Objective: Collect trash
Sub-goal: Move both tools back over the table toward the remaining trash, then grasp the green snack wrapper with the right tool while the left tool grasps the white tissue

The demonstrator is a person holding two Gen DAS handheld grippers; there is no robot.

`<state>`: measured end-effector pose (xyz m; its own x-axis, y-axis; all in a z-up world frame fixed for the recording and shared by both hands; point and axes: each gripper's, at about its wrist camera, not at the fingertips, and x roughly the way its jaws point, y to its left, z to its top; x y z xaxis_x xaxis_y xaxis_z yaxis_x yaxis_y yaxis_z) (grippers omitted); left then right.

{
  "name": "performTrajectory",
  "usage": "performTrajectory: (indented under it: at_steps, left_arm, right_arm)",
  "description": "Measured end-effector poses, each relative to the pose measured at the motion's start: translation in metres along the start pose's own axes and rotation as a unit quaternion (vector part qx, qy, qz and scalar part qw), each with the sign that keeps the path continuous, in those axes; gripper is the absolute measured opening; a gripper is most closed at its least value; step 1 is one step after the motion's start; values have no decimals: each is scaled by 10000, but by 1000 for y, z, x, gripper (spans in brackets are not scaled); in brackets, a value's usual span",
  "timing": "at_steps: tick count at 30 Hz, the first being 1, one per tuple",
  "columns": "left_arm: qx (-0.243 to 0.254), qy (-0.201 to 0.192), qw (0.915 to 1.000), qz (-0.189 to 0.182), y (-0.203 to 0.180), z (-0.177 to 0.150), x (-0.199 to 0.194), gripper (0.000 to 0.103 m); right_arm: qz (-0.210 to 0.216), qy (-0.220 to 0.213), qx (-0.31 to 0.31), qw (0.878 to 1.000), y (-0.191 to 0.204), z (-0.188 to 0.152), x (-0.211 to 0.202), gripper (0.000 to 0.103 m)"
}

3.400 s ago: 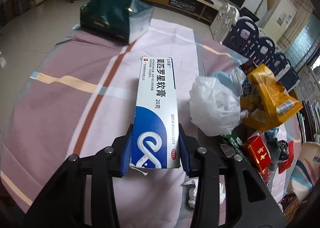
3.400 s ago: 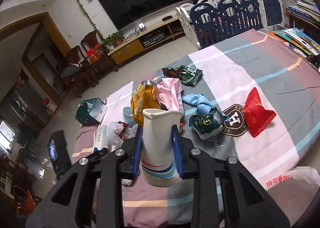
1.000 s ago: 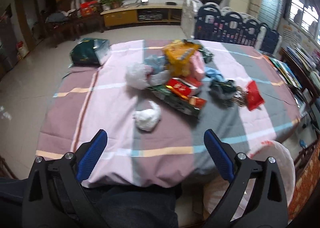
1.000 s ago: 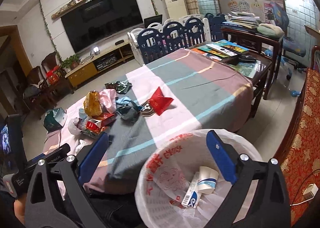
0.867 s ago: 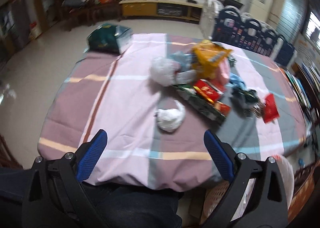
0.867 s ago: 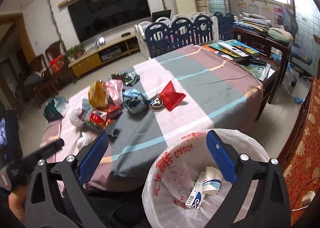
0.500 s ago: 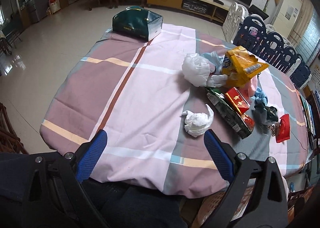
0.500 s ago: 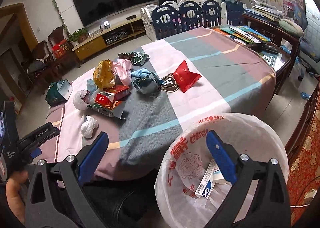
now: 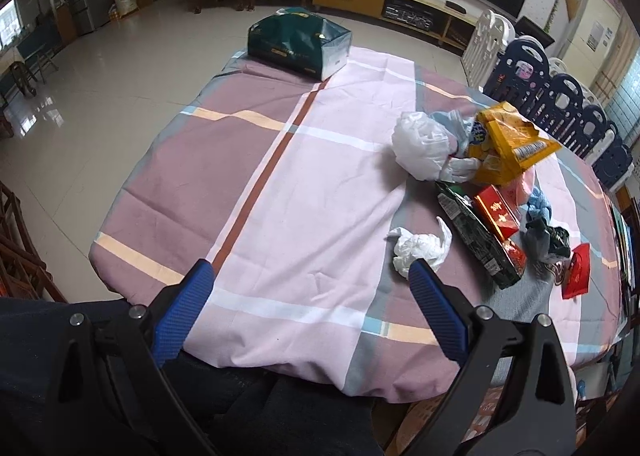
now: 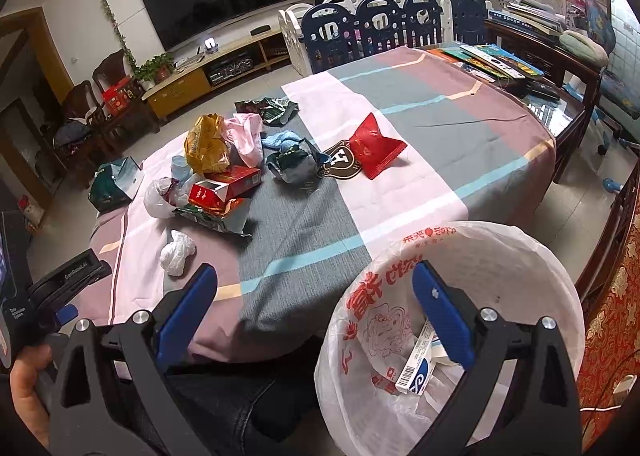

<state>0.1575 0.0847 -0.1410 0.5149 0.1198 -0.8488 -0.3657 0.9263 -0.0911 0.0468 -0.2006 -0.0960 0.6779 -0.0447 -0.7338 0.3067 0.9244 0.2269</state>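
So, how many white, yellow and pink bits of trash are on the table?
White: 2, the crumpled wad and the plastic bag
Yellow: 1, the snack bag
Pink: 1, the pink bag
Total: 4

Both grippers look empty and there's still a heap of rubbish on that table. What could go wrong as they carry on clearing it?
The crumpled white tissue is soft and small, so the open left gripper could pinch the tablecloth along with it. The wrappers lie in an overlapping heap, so lifting the red box may drag neighbours with it. The bin's liner hangs loosely, so a drop from the right gripper might catch its rim.
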Motion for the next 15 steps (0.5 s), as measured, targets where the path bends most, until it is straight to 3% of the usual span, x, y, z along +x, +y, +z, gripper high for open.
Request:
performTrajectory:
  at_steps: [10, 15]
  left_arm:
    - [-679, 40, 9976, 146, 27, 5, 5, 98]
    - [-856, 27, 9960, 273, 35, 7, 8, 99]
  right_arm:
    - [-58, 240, 91, 9997, 31, 29, 70, 96]
    - [-38, 146, 26, 9999, 60, 57, 108, 96]
